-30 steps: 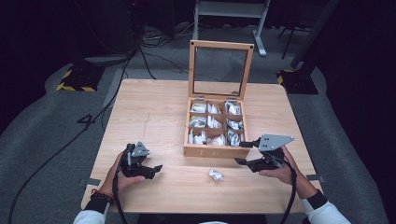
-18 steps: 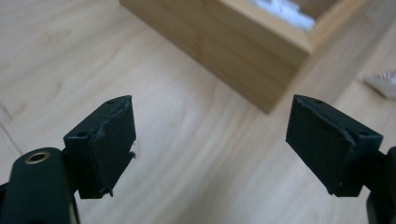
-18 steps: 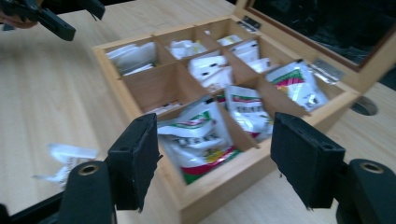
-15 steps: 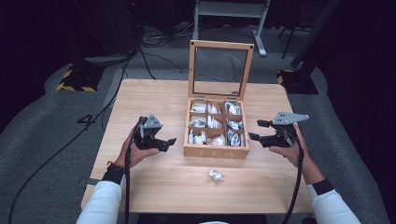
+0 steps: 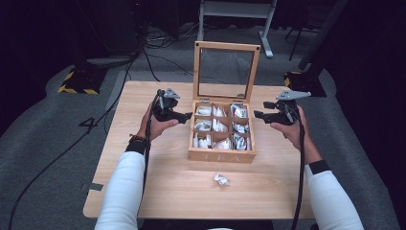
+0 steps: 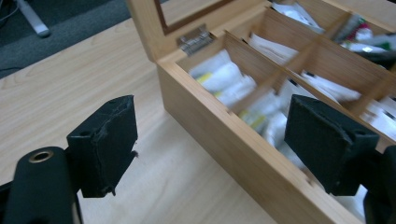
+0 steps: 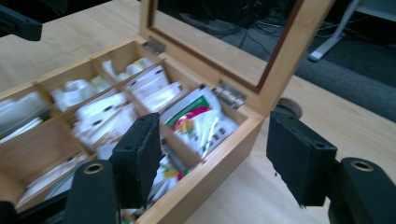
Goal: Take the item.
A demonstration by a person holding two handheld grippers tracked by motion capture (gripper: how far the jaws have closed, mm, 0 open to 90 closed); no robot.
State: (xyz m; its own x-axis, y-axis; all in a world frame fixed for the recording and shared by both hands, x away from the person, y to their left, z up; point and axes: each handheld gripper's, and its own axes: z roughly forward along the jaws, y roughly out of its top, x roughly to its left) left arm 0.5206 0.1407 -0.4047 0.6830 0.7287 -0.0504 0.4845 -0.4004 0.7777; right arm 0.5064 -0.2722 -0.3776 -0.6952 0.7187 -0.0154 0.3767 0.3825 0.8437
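A wooden tea box [image 5: 221, 155] stands mid-table with its glass lid [image 5: 226, 46] upright, its compartments full of tea bags [image 5: 214, 125]. My left gripper [image 5: 186, 115] hovers at the box's left side, open and empty. In the left gripper view the left gripper [image 6: 212, 140] has the box's side wall [image 6: 196, 93] ahead between its pads, untouched. My right gripper [image 5: 256, 115] hovers at the box's right side, open. In the right gripper view the right gripper [image 7: 215, 156] has just been closing a little, with the box's back corner [image 7: 219, 172] ahead of it, untouched.
One loose tea bag [image 5: 221, 179] lies on the table [image 5: 158, 182] in front of the box. Beyond the table's far edge are floor cables [image 5: 158, 52], a yellow-and-black base [image 5: 76, 86] and a desk frame [image 5: 234, 9].
Both hands have moved away from the table's near edge and upward, from level with the box's front to beside its back compartments. The box and the loose tea bag have not moved.
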